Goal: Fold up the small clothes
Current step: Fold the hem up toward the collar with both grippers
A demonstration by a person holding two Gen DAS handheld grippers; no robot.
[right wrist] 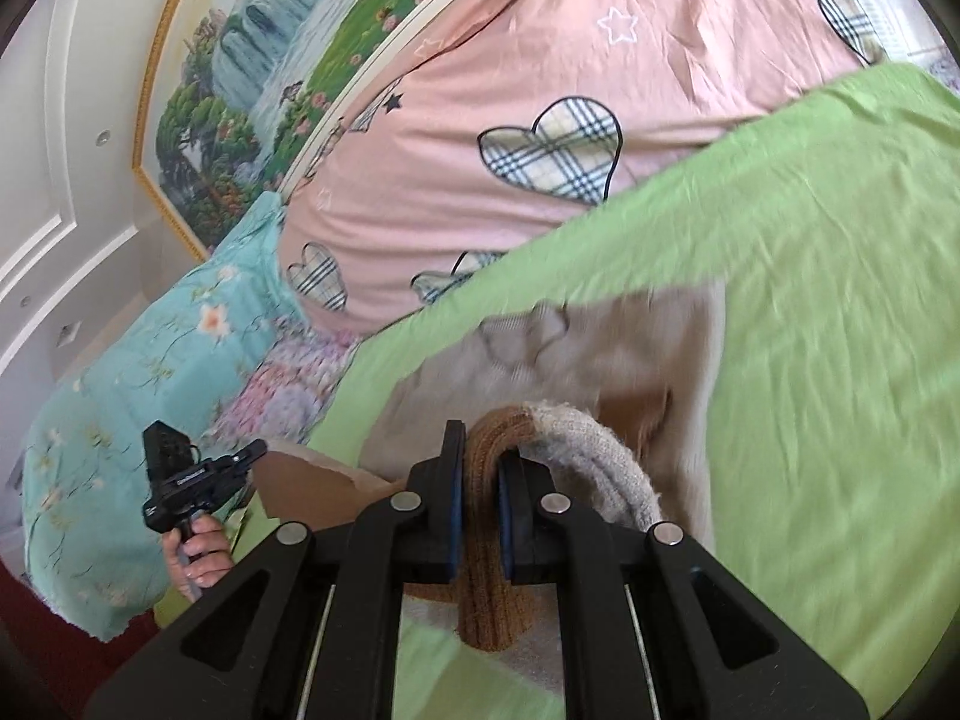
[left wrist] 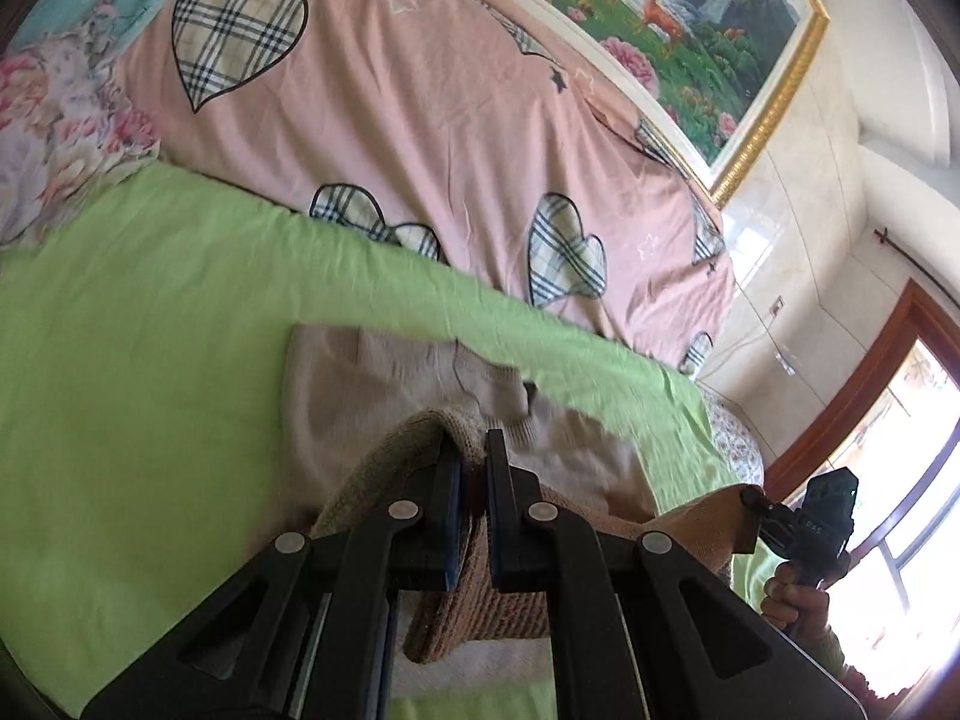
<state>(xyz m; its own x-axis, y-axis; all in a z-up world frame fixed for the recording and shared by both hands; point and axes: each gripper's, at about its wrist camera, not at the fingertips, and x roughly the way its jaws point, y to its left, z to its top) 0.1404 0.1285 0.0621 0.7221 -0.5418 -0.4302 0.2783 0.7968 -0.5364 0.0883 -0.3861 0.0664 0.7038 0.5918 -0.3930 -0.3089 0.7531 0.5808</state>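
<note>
A small beige knit sweater [left wrist: 360,396] with a brown ribbed hem lies on the green sheet [left wrist: 120,360]; it also shows in the right wrist view [right wrist: 600,354]. My left gripper [left wrist: 473,450] is shut on the sweater's hem, lifted off the sheet. My right gripper [right wrist: 482,450] is shut on the brown ribbed hem [right wrist: 489,600] at the other corner. Each gripper appears in the other's view, the right one [left wrist: 798,522] and the left one [right wrist: 198,474], with the hem stretched between them. The sweater's far part is blurred.
A pink duvet with plaid hearts [left wrist: 420,120] lies behind the green sheet. A teal floral pillow [right wrist: 150,360] is at the bed's side. A framed landscape picture [left wrist: 690,18] hangs on the wall, and a window [left wrist: 888,480] is at the right.
</note>
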